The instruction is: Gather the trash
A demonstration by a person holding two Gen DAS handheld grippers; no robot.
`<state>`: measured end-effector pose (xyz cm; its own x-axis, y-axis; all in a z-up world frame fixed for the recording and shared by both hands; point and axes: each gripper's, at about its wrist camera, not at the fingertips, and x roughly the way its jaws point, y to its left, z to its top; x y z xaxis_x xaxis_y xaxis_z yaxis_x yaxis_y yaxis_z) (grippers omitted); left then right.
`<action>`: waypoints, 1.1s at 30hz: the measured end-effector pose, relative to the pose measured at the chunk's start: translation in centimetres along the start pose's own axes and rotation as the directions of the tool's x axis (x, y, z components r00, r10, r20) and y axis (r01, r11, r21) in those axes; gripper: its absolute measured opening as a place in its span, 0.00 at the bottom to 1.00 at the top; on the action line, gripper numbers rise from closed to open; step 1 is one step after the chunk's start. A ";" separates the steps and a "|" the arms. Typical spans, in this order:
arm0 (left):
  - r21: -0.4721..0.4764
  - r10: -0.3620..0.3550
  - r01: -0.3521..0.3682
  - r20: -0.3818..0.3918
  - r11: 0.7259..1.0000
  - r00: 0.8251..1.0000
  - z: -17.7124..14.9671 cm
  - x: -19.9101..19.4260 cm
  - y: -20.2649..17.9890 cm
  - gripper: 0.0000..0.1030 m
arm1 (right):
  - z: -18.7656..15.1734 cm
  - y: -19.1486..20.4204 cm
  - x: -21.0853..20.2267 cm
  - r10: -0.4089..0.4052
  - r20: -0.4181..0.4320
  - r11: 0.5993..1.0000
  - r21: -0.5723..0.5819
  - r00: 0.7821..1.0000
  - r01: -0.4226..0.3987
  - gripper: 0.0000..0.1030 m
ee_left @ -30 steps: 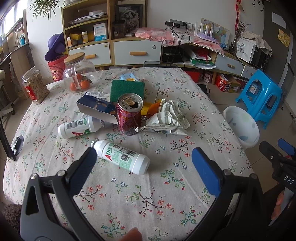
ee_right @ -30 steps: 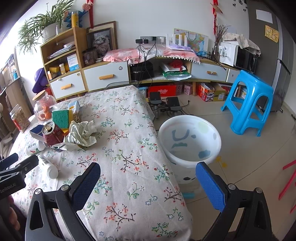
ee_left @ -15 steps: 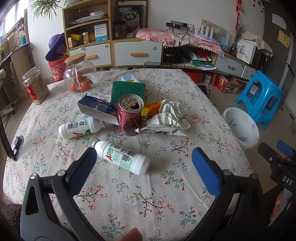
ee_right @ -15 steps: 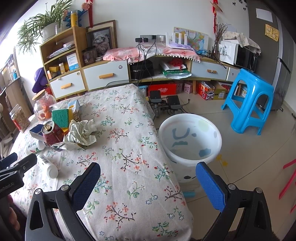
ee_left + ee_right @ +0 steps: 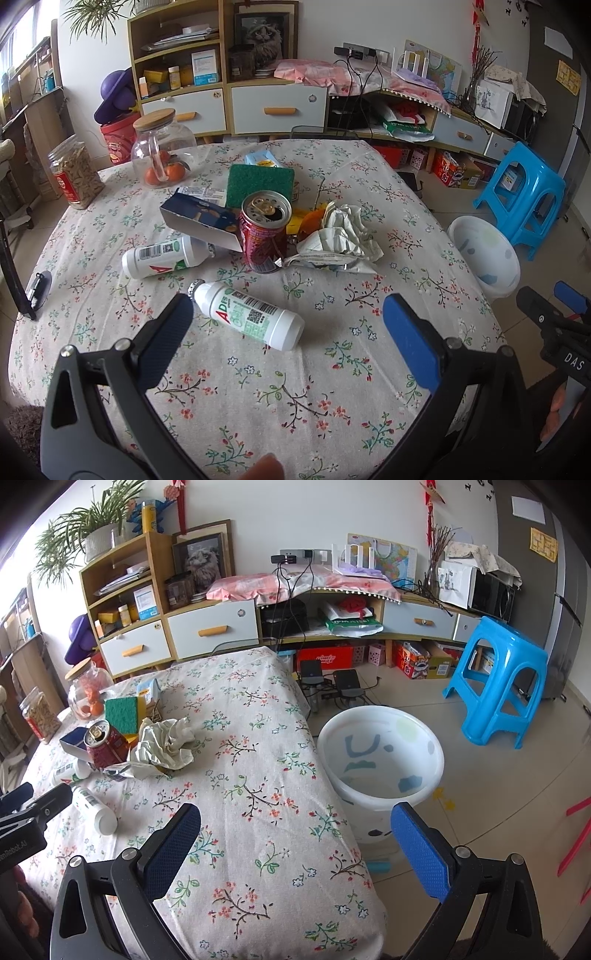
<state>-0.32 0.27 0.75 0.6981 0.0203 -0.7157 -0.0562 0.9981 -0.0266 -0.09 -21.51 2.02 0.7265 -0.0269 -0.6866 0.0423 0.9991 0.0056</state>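
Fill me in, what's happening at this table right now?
A person holds tongs in each hand over a floral table strewn with trash. The left tongs are open, hovering just short of a lying white bottle; a red can, crumpled paper and another bottle wait behind. The right tongs are open and empty, near the white bin on the floor. Nothing is picked up yet.

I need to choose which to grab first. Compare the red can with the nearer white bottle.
The red can stands upright with its opened top showing; the nearer white bottle lies on its side. The can is dark red metal; the bottle is white with a green label and barcode. The can touches the crumpled paper; the bottle lies apart. Both rest on the floral tablecloth.
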 end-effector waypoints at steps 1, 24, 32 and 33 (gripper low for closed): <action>0.000 0.000 0.000 0.000 1.000 1.000 0.0 0.0 0.0 0.99 | 0.0 0.0 0.0 0.001 0.000 1.000 0.001 1.000 -0.001 1.00; 0.045 0.027 -0.029 0.050 0.999 0.998 -0.1 -0.6 -0.2 0.99 | 0.1 -0.3 0.3 -0.017 -0.005 1.000 0.006 1.000 0.017 1.00; 0.040 0.031 -0.033 0.068 0.999 0.997 0.3 -1.1 0.9 0.99 | 0.6 0.3 0.1 0.004 -0.015 1.000 -0.014 1.000 -0.004 1.00; 0.048 0.027 -0.030 0.058 0.998 0.998 0.6 -1.0 1.0 0.99 | 0.8 0.5 0.1 0.007 -0.019 1.000 -0.022 1.000 -0.008 1.00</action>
<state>-0.72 1.31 1.85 0.7368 0.0507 -0.6742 -0.0430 0.9987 0.0281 0.57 -21.08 2.50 0.7139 -0.0190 -0.7000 0.0216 0.9998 -0.0050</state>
